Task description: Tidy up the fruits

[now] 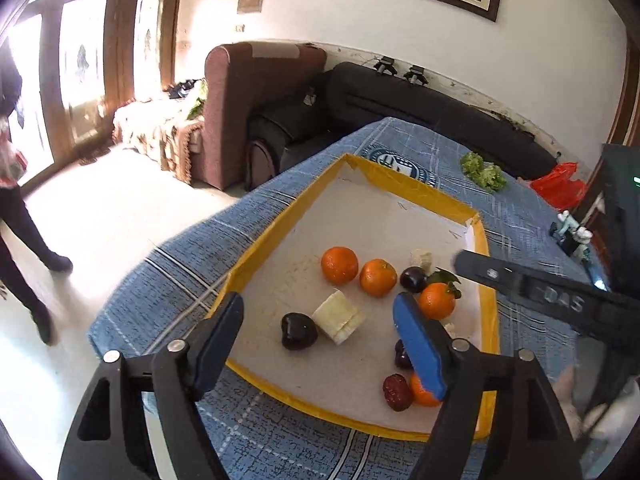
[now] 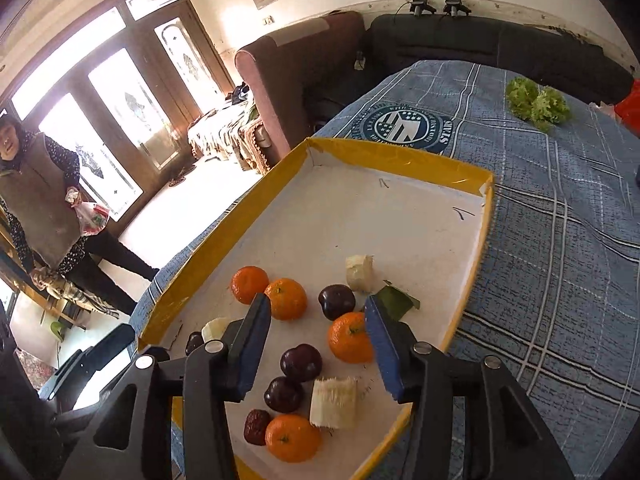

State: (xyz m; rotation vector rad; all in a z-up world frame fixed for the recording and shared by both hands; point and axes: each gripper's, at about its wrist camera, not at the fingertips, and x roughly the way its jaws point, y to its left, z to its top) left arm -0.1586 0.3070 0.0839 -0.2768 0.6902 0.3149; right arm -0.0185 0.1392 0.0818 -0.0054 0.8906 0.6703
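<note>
A yellow-rimmed white tray (image 1: 280, 216) (image 2: 360, 152) lies on a blue plaid cloth. In it are several oranges (image 1: 339, 265) (image 2: 351, 337), dark plums (image 1: 298, 331) (image 2: 301, 362), white sugarcane chunks (image 1: 339, 317) (image 2: 334, 403) and a red date (image 1: 397, 392) (image 2: 256, 426). My left gripper (image 1: 320, 312) is open and empty above the tray's near part, over a plum and a cane chunk. My right gripper (image 2: 316, 324) is open and empty above the fruits; one orange lies by its right finger. The right gripper's body shows in the left wrist view (image 1: 540, 292).
Green lettuce (image 1: 482, 172) (image 2: 538, 104) lies on the cloth beyond the tray. A red bag (image 1: 560, 184) and small figures (image 1: 576, 236) are at the right. Sofas (image 1: 256, 112) stand behind the table. A person (image 2: 36, 200) stands on the floor at left.
</note>
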